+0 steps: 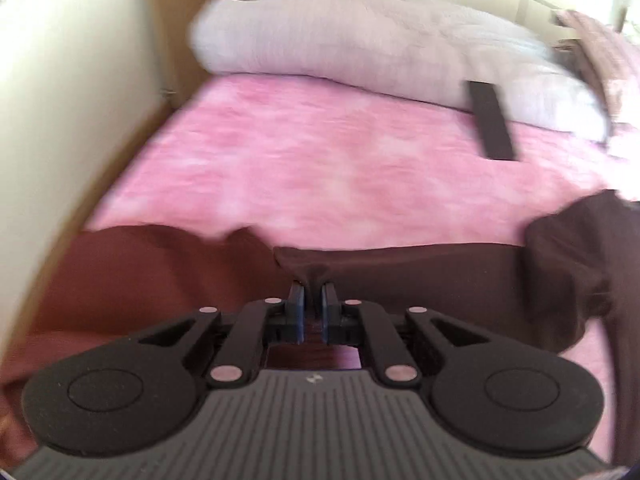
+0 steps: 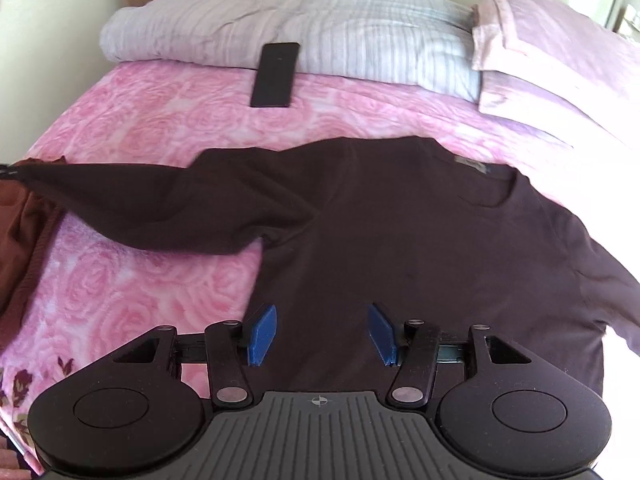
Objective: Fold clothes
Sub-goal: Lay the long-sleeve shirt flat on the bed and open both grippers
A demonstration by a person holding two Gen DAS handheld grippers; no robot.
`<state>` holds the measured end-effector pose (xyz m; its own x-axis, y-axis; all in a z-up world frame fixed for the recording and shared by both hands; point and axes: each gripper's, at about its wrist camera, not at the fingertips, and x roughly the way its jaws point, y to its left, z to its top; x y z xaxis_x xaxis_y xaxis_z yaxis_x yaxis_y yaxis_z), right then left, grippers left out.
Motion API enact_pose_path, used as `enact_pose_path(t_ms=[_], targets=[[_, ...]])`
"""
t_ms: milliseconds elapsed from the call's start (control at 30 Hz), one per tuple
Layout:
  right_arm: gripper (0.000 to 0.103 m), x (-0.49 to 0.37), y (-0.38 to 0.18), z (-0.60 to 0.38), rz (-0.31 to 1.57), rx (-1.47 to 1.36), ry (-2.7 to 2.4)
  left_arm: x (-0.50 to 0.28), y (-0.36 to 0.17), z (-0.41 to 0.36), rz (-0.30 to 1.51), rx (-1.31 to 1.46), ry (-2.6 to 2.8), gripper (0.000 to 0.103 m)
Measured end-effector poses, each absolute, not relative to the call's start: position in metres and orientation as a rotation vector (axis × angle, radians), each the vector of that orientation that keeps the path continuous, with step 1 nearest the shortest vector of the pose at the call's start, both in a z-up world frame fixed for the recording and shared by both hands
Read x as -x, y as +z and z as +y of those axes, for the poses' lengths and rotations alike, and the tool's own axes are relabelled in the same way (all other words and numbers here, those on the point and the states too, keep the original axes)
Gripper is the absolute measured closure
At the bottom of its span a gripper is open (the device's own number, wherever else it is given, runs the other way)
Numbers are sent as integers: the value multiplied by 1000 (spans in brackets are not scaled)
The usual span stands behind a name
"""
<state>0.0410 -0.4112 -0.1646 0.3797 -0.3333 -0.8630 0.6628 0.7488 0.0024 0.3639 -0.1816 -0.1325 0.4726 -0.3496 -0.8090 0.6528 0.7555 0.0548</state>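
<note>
Flat on the pink rose-print bedspread (image 2: 168,120) lies the dark maroon long-sleeved shirt (image 2: 400,232); collar toward the pillows, hem nearest the camera, long axis running up the bed. One sleeve stretches sideways to the left gripper (image 1: 312,294), its jaws clenched on the cuff. Right gripper (image 2: 322,334) hovers over the hem, jaws apart, nothing grasped.

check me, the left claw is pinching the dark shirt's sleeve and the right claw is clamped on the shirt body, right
Not quite. The right claw is open above the shirt, holding nothing, as the right wrist view shows. The left claw is indeed pinching the sleeve.
</note>
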Motion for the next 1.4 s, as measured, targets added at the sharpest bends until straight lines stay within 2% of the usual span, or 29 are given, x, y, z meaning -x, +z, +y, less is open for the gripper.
enact_pose_path(t_ms=[67,333,567,700,767,800,967,1033,1133,1400], targets=[[48,-36,-161,-409,1001,-409,-651,-379,-145,-162,975,-366,-574,94],[48,-20,-146,-388,989,-503,-720,-360,-138,-128,1003,-392,-551,93],[48,9,-124,-366,947,-607,-832,-308,-113,-135,1012,-503,-723,83],[47,24,-111,-355,971,-604,-883,-270,-103,-144,988,-607,-784,73],[27,31,-104,-352,998,-583,-905,-249,-102,-150,991,-661,-829,68],[25,35,-101,-350,1012,-572,-916,-239,-101,-153,988,-691,-846,64],[25,68,-83,-346,1003,-568,-987,-180,-92,-163,938,-793,-939,49],[25,85,-75,-343,992,-574,-1022,-161,-83,-166,933,-784,-966,35],[25,112,-65,-335,968,-577,-1068,-137,-69,-172,970,-727,-1016,21],[23,178,-43,-295,942,-651,-1116,-68,-27,-189,900,-699,-1138,15]])
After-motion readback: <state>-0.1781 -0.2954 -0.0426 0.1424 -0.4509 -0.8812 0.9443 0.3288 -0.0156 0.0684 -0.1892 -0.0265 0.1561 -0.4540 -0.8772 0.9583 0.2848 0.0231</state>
